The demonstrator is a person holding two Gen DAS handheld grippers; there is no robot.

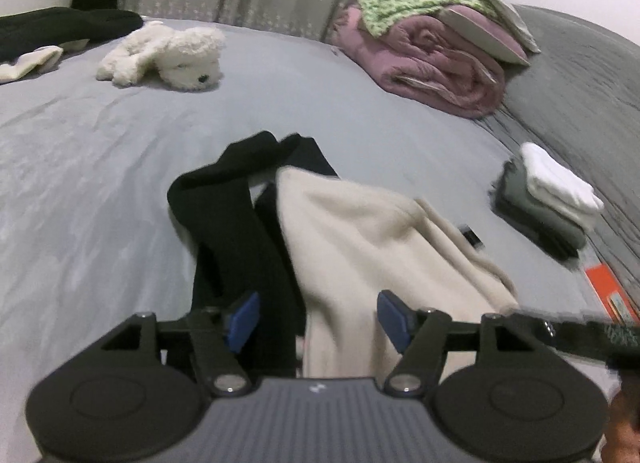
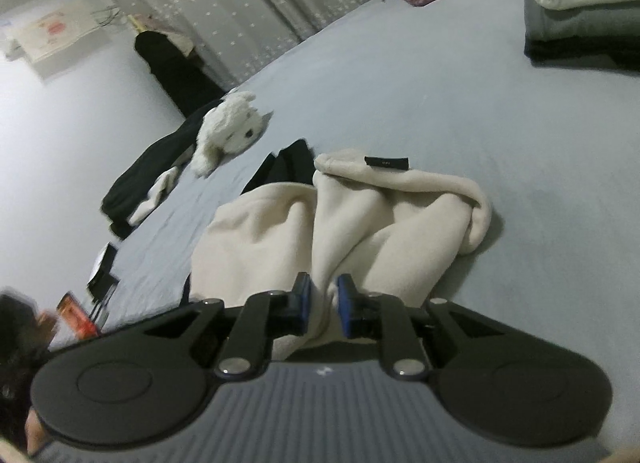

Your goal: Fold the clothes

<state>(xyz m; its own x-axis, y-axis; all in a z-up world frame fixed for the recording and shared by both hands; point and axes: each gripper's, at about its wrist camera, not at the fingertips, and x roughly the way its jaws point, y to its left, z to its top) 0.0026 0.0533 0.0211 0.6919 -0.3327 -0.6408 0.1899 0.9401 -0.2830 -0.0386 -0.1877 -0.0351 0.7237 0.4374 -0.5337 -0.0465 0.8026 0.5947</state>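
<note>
The right gripper (image 2: 323, 305) pinches the crumpled cream fleece garment (image 2: 360, 219); the left gripper (image 1: 316, 317) gapes above it. A folded stack (image 2: 584, 11) sits ahead-right (black garment (image 1: 240, 215) also unfolded).

Lay crumpled mid-bed (image 1: 100, 151): sweater (image 1: 360, 231), partly over trousers (image 1: 232, 199) at its left. Beyond sweater, far left, toy dog (image 1: 168, 55); far right, rolled quilt (image 1: 432, 63). Right of sweater, folded stack (image 1: 548, 199).

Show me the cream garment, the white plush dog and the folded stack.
cream garment (image 2: 400, 203): right wrist view, bunched upper fold.
white plush dog (image 1: 188, 57): left wrist view, head.
folded stack (image 1: 556, 183): left wrist view, white top layer.
</note>
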